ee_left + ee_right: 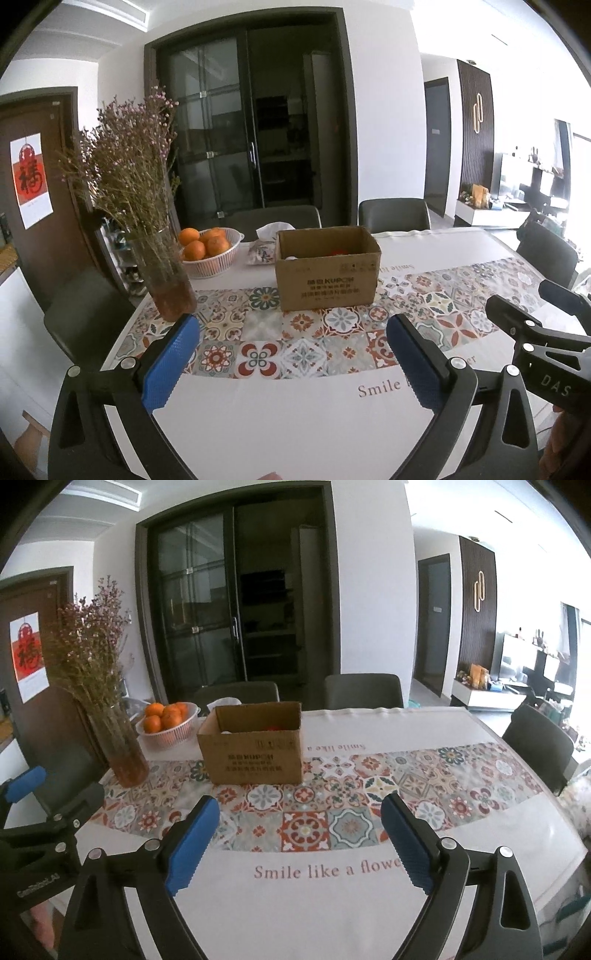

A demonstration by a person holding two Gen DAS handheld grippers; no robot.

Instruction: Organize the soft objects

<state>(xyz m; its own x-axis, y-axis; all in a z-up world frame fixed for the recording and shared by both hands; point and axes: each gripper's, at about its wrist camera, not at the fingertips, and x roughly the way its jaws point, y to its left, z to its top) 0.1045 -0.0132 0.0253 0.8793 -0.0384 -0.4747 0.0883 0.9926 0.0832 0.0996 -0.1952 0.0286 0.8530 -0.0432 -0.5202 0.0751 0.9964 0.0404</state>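
- Here, the table [369, 904] is bare in front of us; the box [327, 267] stands open-topped well ahead of both grippers, its long side across our view.
- We judge the box lies slightly right of the left gripper [293, 360] and left of the right gripper [300, 840], so neither is clearly nearer.
- Both grippers are spread wide with nothing between the pads.
- In both views we glimpse something white and something red inside the box; we cannot tell what.
- Only the left view shows the tissue pack [263, 248] behind the box.
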